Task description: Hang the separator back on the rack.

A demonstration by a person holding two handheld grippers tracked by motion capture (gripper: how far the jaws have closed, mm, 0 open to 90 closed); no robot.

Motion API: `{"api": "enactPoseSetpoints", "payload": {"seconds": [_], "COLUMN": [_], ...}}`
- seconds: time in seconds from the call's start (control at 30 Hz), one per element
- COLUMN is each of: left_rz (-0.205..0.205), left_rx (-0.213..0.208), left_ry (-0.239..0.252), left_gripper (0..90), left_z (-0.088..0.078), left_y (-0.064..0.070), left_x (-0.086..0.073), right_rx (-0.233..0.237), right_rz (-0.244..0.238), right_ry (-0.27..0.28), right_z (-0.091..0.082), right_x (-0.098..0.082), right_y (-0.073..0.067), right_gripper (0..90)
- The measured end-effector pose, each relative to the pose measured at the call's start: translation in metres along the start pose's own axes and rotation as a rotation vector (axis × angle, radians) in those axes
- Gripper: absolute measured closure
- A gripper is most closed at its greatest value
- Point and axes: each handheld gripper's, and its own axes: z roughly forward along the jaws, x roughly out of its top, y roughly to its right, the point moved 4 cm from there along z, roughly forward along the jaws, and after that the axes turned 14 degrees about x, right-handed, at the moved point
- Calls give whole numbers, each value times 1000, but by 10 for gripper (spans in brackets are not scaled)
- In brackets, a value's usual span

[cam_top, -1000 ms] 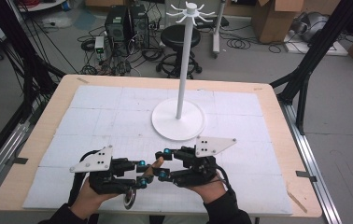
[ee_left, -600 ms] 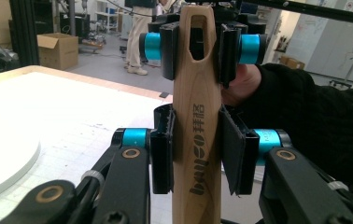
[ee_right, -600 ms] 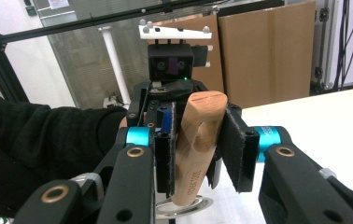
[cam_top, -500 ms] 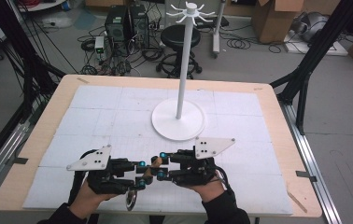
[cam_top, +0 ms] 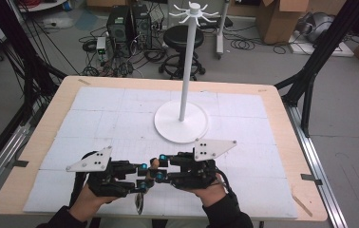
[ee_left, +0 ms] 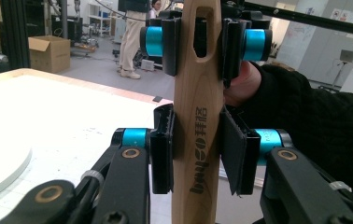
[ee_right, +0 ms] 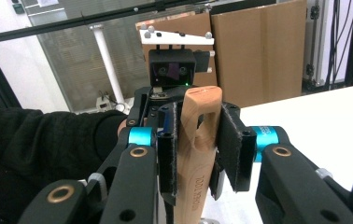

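Left gripper [ee_left: 195,149]: its black pads clamp the middle of an upright wooden handle [ee_left: 198,140] (printed lettering runs along the wood) at frame centre. Right gripper [ee_right: 198,149]: its jaws have just been closing on the slotted top end of the same handle, pads against the wood. In the high view both grippers meet at lower centre, with a metal utensil end [cam_top: 139,205] hanging below them. The white stand [cam_top: 182,121] rises behind, mid-frame, on the table [cam_top: 282,142].
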Motion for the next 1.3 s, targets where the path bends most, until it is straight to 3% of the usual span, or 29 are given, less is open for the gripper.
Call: {"api": "enactPoseSetpoints", "payload": {"seconds": [0.1,0.2,0.33,0.43,0.77,0.9,1.1,1.3], "left_rz": [9,13,18,30,36,35,33,35], "left_rx": [3,24,65,90,194,211,215,208], "left_ry": [-5,-24,-30,-44,-59,-51,-49,-64], "left_gripper": [651,569,462,438,447,481,539,578], "left_z": [1,3,6,7,7,6,7,9], "left_y": [0,0,-1,-2,-5,-5,-3,-2], "left_x": [-1,-4,-6,-8,-10,-8,-5,-7], "right_rx": [-6,-10,-49,-95,-268,-330,-359,-353], "right_rz": [6,8,2,9,20,22,25,37], "right_ry": [0,4,3,17,54,55,45,51], "right_z": [2,4,4,3,1,2,7,13], "right_x": [2,4,10,16,33,31,23,20], "right_y": [-1,-2,-3,-4,-5,-6,-7,-9], "right_gripper": [704,706,707,707,706,706,706,705]}}
